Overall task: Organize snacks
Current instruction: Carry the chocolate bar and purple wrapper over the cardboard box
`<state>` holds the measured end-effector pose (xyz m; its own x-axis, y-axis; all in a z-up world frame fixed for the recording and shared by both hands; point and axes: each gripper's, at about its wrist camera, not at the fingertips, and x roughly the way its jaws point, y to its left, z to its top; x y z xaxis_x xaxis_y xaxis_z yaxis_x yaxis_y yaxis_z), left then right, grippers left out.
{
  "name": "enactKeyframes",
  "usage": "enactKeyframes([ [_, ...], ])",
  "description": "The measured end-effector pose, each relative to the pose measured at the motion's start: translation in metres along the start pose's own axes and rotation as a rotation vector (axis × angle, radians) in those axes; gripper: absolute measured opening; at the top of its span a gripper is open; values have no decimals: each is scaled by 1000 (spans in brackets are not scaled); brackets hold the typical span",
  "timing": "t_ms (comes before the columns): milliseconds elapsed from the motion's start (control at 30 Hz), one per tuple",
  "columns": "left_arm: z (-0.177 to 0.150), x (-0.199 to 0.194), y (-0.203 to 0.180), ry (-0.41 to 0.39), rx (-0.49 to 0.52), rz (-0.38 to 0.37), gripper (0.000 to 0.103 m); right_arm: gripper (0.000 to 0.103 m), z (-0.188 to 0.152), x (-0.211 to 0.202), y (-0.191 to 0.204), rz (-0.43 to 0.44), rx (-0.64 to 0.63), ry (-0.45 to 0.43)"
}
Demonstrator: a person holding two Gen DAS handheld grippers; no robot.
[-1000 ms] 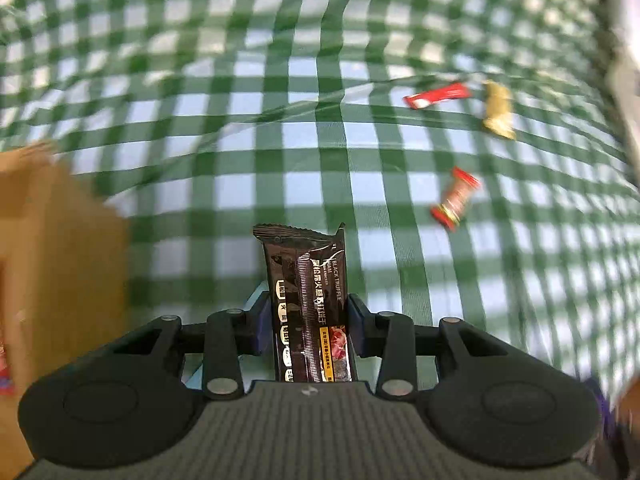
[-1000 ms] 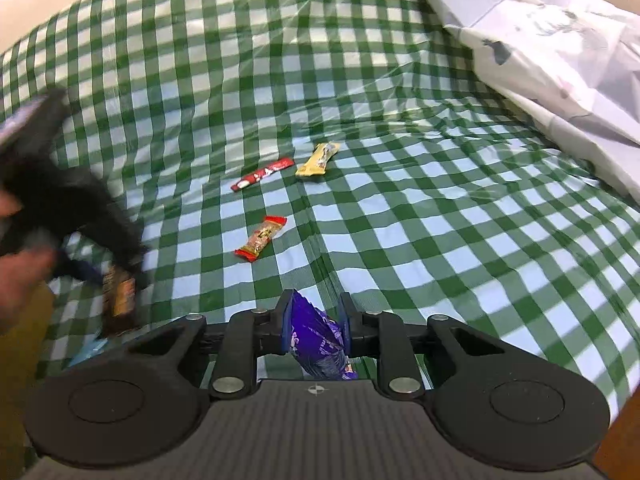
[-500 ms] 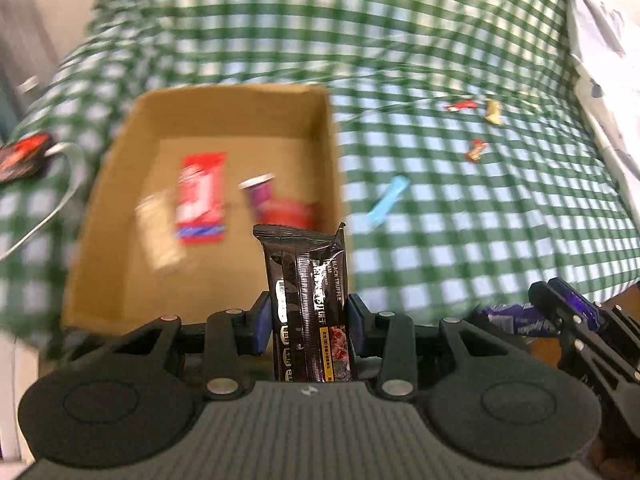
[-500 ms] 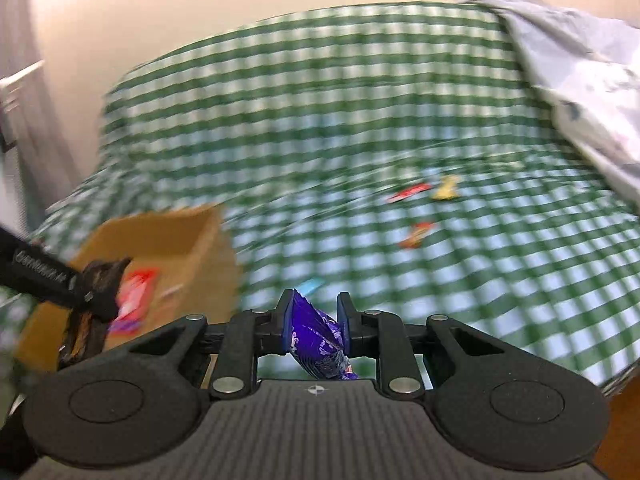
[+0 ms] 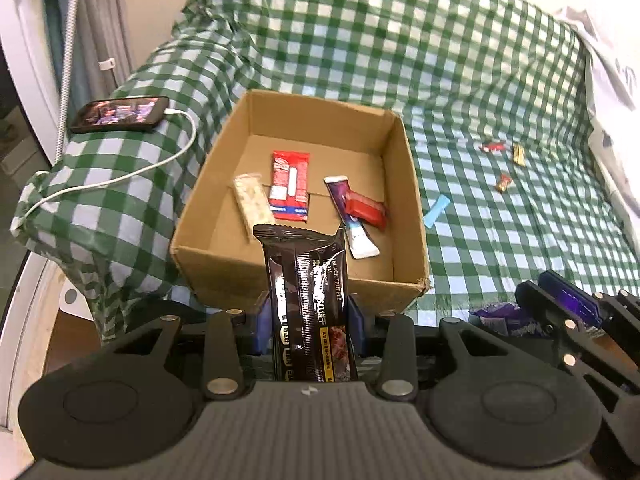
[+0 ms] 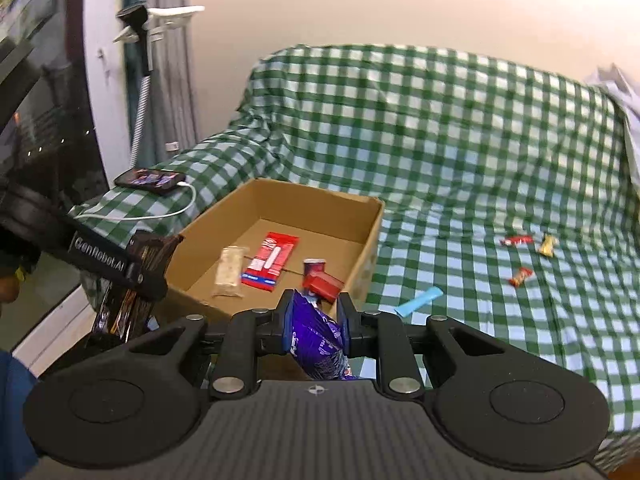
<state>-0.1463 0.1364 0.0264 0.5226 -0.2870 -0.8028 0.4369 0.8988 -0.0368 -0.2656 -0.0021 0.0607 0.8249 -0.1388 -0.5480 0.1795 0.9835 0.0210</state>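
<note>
My left gripper [image 5: 309,320] is shut on a black snack bar [image 5: 308,280] that stands upright just in front of the near wall of an open cardboard box [image 5: 408,184]. In the box lie a red packet [image 5: 290,184], a pale bar [image 5: 252,200], a purple and white packet [image 5: 354,224] and a small red packet [image 5: 366,210]. My right gripper [image 6: 314,320] is shut on a crumpled purple packet [image 6: 316,336], near the box's [image 6: 370,240] front right corner. A blue wrapper [image 5: 437,210], a red stick [image 5: 493,146], a yellow bar [image 5: 519,155] and an orange candy [image 5: 504,183] lie loose on the checked cloth.
A phone [image 5: 120,114] on a white cable [image 5: 120,176] rests on the checked cloth [image 5: 360,40] left of the box. A white quilt [image 5: 612,80] is bunched at the far right. Curtains and a clip-on lamp [image 6: 140,16] stand by the left wall.
Both grippers have swung left and up, away from the loose snacks, and come to the front of the box. Each keeps hold of its packet.
</note>
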Motion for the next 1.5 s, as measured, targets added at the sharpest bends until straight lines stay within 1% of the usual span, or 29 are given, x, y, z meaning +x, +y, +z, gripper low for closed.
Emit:
enactKeyframes([
  [133, -6, -12, 7, -37, -13, -12, 43, 23, 3, -10, 7, -17, -25, -20],
  [400, -9, -20, 14, -66, -29, -16, 43, 23, 4, -17, 20, -22, -71, -31],
  [600, -8, -14, 14, -49, -29, -22, 43, 23, 3, -13, 21, -27, -69, -18],
  [800, -6, -4, 17, -28, -33, -24, 43, 23, 2, -3, 19, -27, -67, 14],
  [1133, 10, 15, 25, -1, -26, 13, 43, 23, 8, 14, 14, -31, -70, 39],
  [1500, 24, 32, 31, 24, -29, 23, 43, 23, 15, 36, 9, -23, -68, 66],
])
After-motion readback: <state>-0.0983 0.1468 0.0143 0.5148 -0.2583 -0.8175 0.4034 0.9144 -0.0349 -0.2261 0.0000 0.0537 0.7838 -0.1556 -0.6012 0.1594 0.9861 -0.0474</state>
